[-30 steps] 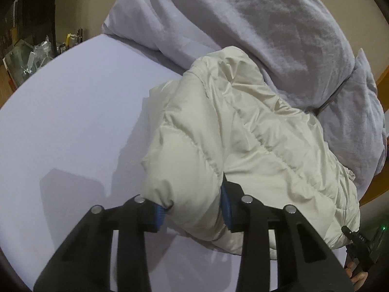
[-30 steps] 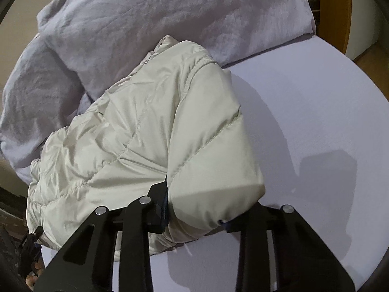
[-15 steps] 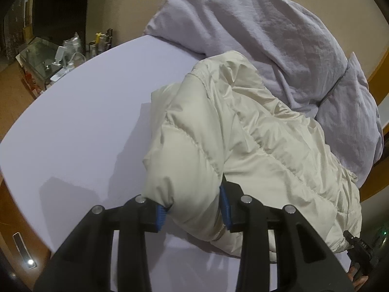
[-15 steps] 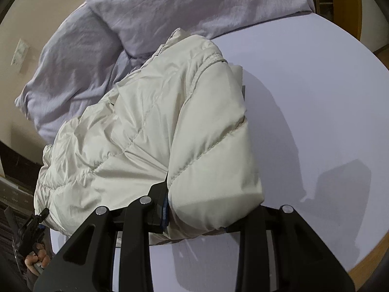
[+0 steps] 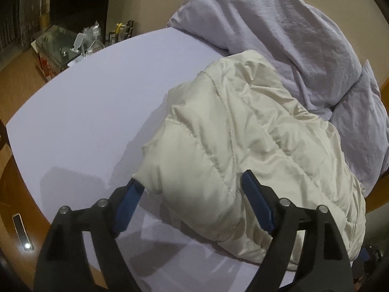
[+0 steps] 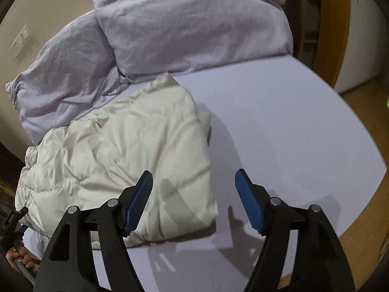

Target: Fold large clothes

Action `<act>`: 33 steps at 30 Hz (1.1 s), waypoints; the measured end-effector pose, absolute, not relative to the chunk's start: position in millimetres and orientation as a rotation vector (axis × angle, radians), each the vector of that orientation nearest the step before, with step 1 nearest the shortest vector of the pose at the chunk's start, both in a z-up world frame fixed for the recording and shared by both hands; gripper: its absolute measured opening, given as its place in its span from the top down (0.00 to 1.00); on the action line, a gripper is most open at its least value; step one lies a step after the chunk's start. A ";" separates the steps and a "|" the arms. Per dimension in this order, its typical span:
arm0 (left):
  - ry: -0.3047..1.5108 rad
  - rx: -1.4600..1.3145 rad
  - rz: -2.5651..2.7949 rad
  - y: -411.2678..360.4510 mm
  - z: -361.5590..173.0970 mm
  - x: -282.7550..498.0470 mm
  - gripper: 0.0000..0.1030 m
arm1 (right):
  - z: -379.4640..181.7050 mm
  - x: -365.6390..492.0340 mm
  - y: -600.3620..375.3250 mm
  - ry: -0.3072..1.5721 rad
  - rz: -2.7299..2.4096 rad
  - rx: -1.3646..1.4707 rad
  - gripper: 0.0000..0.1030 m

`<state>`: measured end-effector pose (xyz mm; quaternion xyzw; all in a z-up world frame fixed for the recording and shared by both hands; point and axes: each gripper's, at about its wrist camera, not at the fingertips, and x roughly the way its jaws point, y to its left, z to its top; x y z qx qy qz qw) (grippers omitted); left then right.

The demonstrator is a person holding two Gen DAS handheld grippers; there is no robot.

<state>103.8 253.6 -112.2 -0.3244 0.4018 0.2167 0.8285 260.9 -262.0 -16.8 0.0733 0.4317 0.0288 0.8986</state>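
Observation:
A cream quilted puffer jacket lies folded on the lilac bed sheet, its far end against the bedding. My left gripper straddles the jacket's near fold. Its jaws are opening, and the blue pads stand off the fabric on both sides. In the right wrist view the jacket rests flat. My right gripper hovers above the jacket's near right corner with jaws opening and nothing gripped. Its shadow falls on the fabric.
A crumpled lilac duvet fills the back of the bed. A cluttered nightstand stands past the bed's far left corner. The wooden bed frame rims the mattress. A hand shows at the lower left.
Both grippers were shut on the jacket's folded edge; now both have let go and stand wide. The right gripper has lifted off, and the fold has settled onto the sheet.

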 end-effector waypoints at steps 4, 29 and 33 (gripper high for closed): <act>0.845 -0.748 0.466 256.9 -116.8 106.9 0.18 | -10.5 267.7 -222.3 0.874 0.138 0.056 0.30; 0.697 -0.885 0.392 251.8 -86.5 131.3 0.69 | -80.4 261.8 -120.4 0.925 0.244 -0.291 0.22; 0.638 -0.857 0.308 239.5 -58.6 136.4 0.71 | -81.0 261.7 -118.3 0.918 0.240 -0.304 0.22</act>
